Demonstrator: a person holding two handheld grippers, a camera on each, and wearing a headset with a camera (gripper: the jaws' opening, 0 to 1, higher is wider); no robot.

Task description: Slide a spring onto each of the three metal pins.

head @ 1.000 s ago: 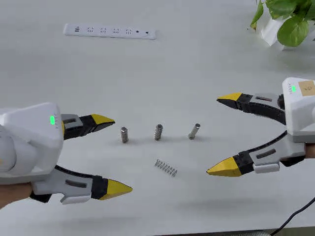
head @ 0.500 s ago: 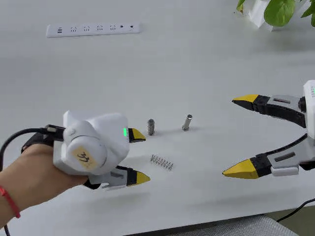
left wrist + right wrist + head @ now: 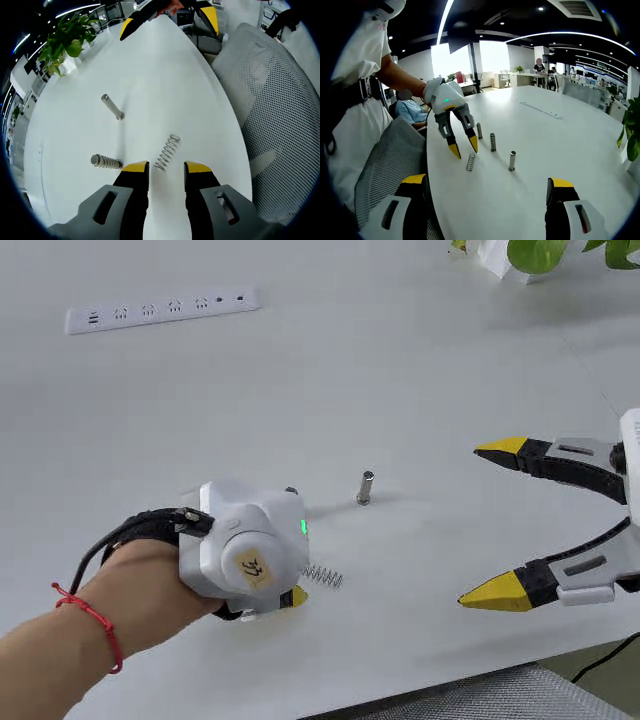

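Note:
A loose spring (image 3: 323, 576) lies flat on the white table (image 3: 400, 370). My left gripper (image 3: 166, 168) is low over it, open with a narrow gap, and the spring's (image 3: 167, 151) near end sits just between the yellow tips. Beside it stands a pin wearing a spring (image 3: 106, 161). A bare pin (image 3: 366, 487) stands further right. In the right gripper view two sprung pins (image 3: 479, 130) (image 3: 493, 142) stand in a row with the bare pin (image 3: 511, 160). My right gripper (image 3: 497, 520) hovers wide open and holds nothing, well right of the pins.
A white power strip (image 3: 160, 308) lies at the table's far left. A potted plant (image 3: 530, 252) stands at the far right corner. The table's near edge runs close below the grippers, with a grey mesh chair (image 3: 270, 100) beyond it.
My left gripper has swung right and down to the loose spring, and its jaws have narrowed. It now covers the sprung pins in the head view. The right gripper has barely moved.

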